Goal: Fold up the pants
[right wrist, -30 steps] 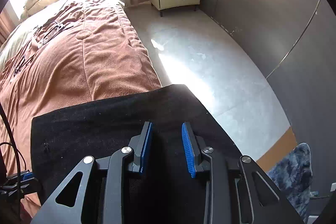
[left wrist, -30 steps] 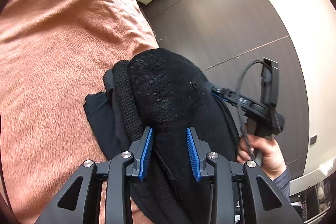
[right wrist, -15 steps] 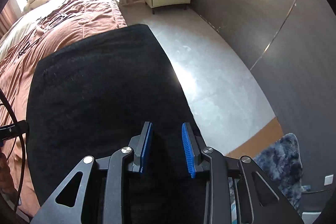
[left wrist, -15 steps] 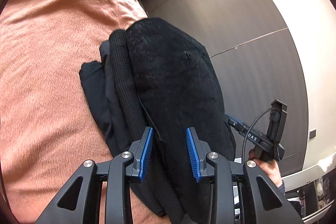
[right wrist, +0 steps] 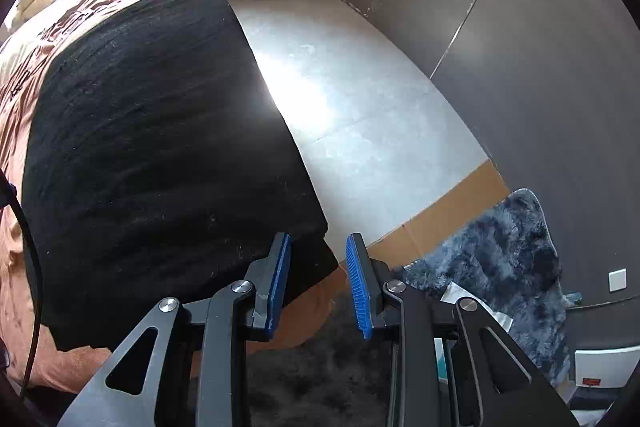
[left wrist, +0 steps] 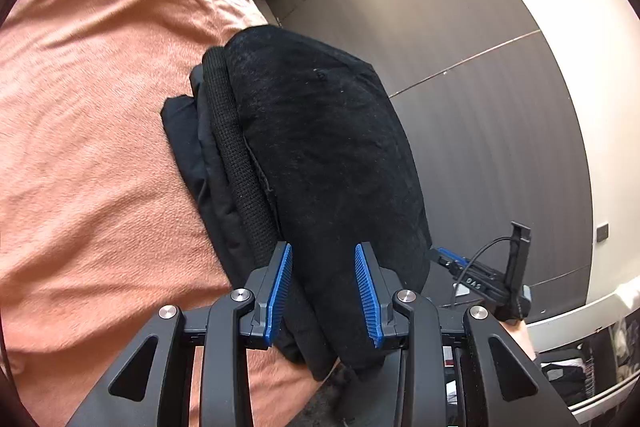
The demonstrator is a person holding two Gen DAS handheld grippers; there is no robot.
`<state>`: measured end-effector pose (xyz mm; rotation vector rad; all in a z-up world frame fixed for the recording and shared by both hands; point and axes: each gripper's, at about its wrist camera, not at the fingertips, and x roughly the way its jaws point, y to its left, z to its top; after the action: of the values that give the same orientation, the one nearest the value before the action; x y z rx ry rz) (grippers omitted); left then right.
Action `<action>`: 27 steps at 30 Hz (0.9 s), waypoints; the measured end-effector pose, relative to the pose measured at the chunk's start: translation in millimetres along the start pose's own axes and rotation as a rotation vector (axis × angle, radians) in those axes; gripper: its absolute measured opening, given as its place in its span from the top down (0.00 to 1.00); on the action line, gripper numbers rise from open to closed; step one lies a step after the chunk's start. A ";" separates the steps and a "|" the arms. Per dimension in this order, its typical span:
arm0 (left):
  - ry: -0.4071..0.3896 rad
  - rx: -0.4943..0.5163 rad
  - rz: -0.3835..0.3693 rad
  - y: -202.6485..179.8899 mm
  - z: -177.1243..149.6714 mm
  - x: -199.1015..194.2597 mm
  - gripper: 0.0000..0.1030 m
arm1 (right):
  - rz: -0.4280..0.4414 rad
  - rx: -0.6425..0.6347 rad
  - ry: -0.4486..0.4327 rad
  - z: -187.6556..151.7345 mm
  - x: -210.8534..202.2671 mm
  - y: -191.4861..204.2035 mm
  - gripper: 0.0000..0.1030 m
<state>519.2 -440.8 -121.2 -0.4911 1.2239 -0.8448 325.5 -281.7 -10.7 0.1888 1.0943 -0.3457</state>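
On the bed [left wrist: 80, 107], folded black pants [left wrist: 320, 155], layered edge in left view only, both fingers parted, empty.

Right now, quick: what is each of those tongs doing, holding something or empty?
Left tongs: open, holding nothing, above the folded pants.
Right tongs: open, empty, at the pants' edge.

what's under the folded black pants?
The black pants lie on a brown blanket at the bed's edge. Darker folded fabric shows beneath their left side; anything further under is covered.
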 end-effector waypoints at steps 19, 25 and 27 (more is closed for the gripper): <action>-0.054 0.222 0.158 -70.7 -38.8 -122.3 0.00 | 0.017 0.010 -0.145 -45.5 -134.9 51.4 0.00; -0.070 0.264 0.183 -86.9 -61.2 -164.1 0.01 | 0.024 0.018 -0.169 -88.6 -173.5 64.3 0.00; -0.084 0.283 0.187 -92.9 -68.5 -181.5 0.00 | 0.019 0.010 -0.181 -98.3 -188.1 67.8 0.00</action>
<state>408.1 -348.3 38.1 -0.1783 1.0344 -0.8131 190.6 -153.4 111.7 0.1733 0.9119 -0.3440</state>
